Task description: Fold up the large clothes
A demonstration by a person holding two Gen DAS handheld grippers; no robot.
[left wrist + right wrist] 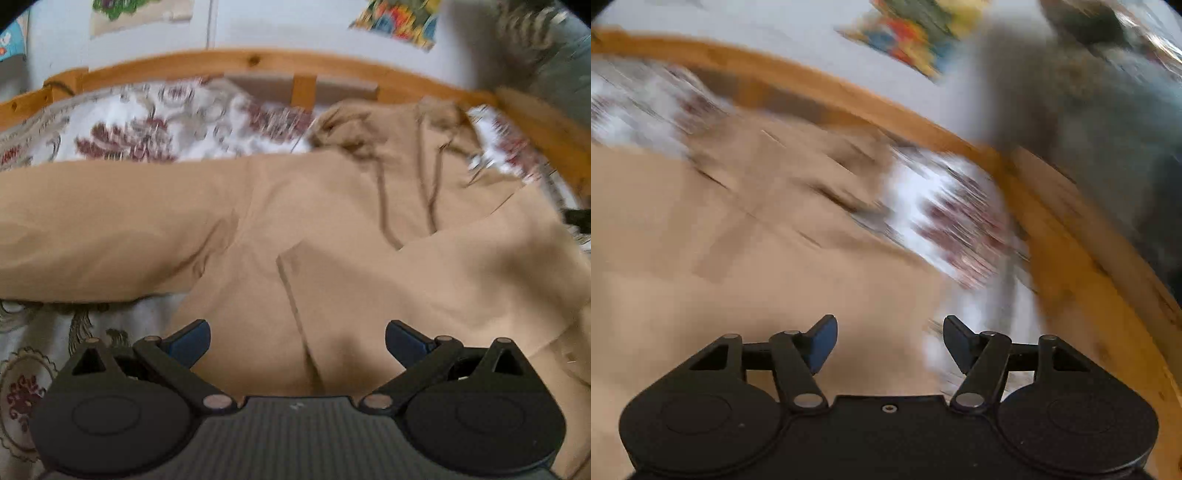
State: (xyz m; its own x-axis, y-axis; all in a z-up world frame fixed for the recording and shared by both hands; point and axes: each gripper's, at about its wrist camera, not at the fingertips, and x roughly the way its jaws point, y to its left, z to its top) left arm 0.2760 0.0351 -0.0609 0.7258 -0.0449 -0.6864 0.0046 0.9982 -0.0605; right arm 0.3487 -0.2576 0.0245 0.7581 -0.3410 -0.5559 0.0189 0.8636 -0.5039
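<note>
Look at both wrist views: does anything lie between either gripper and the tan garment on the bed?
Nothing visible does. The left gripper and right gripper are both open, with the tan garment spread on the patterned bedspread directly beyond their fingertips.

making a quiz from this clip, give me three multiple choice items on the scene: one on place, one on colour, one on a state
1. Where does the hoodie lie?
A. on a patterned bedspread
B. on a hanger
C. in a basket

2. What colour is the hoodie?
A. navy
B. tan
C. red

3. How do the left gripper jaws stand?
A. shut on a sleeve
B. shut on nothing
C. open, with nothing between them

Answers:
1 A, the floral bedspread shows around the hoodie inside the wooden bed frame.
2 B, the cloth is tan all over.
3 C, the blue pads stand wide apart above the cloth.
</note>
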